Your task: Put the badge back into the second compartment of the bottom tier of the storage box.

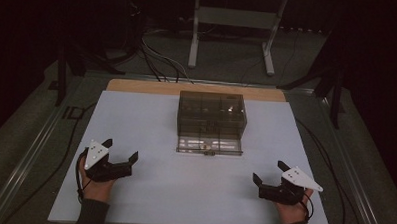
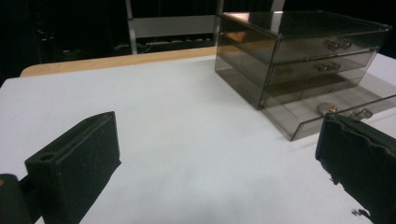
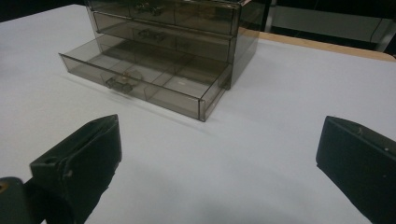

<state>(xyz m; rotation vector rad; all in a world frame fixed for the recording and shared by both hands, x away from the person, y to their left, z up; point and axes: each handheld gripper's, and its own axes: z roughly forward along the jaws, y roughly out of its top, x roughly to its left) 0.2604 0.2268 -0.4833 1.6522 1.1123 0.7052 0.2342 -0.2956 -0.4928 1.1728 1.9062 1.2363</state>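
Both tongs rest low on the white surface (image 1: 148, 190), left tongs (image 1: 121, 150) and right tongs (image 1: 268, 170) each spread wide and empty. Smoked drawer box (image 1: 212, 114) sits mid-surface, well apart, bottom drawer (image 1: 210, 145) pulled out. Judged: pre-approach; next move requires reaching forward.

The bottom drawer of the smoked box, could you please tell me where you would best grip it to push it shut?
Probably by the small metal knob at the middle of the bottom drawer front, coming from the person's side. The drawer stands pulled out toward that side and its front panel is thin and flat, so the knob is the one protruding part.
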